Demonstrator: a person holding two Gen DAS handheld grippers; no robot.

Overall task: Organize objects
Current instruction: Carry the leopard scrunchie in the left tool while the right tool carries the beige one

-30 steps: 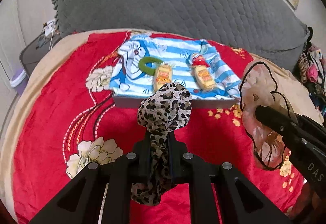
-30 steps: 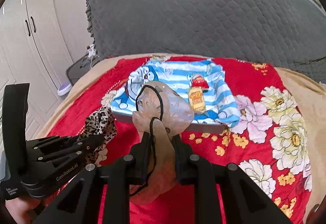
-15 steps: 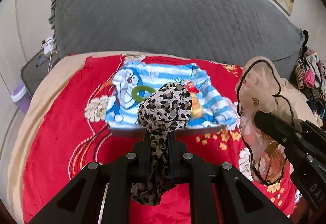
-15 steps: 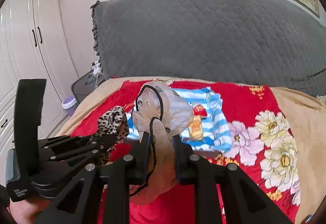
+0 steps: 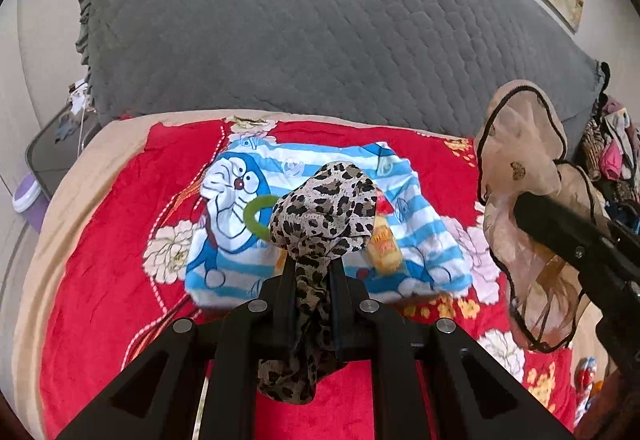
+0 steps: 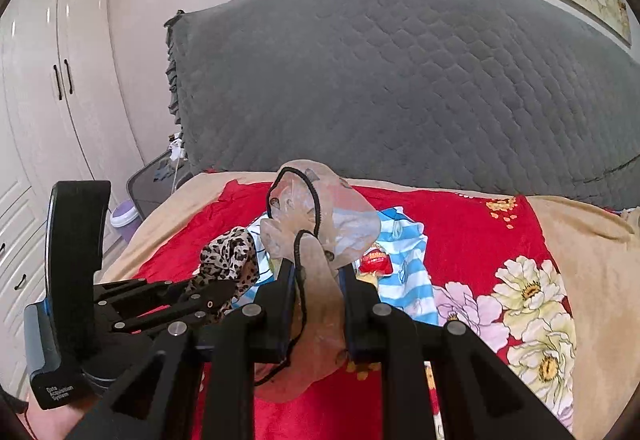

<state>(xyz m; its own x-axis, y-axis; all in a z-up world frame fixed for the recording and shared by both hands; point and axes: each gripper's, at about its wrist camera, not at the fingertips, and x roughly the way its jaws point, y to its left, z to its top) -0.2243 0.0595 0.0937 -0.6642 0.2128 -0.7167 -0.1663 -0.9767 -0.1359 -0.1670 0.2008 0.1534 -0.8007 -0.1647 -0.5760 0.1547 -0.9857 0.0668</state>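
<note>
Looking along the left gripper (image 5: 310, 272), I see its jaws pinching a leopard-print cloth (image 5: 324, 207), which bunches up above the tips and hangs down below them. It is held up over a red flowered blanket (image 5: 104, 260) on the bed. Beyond it lies a blue striped cartoon shirt (image 5: 240, 207) with a green ring (image 5: 254, 217) and a yellow packet (image 5: 384, 250) on top. To the right, the other gripper (image 5: 532, 207) holds up a sheer beige cloth with black trim (image 5: 520, 167). A grey quilted headboard (image 5: 320, 31) stands behind the bed.

From the right gripper (image 6: 318, 272), the jaws are pressed on the sheer beige cloth (image 6: 320, 207), its black trim looping over the top. Low on the left, the left gripper (image 6: 224, 290) grips the leopard cloth (image 6: 230, 256) just beside it. The striped shirt (image 6: 404, 260) lies on the blanket (image 6: 460, 232) behind both, with a red packet (image 6: 374, 262) on it. White wardrobe doors (image 6: 40, 87) stand at far left.
</note>
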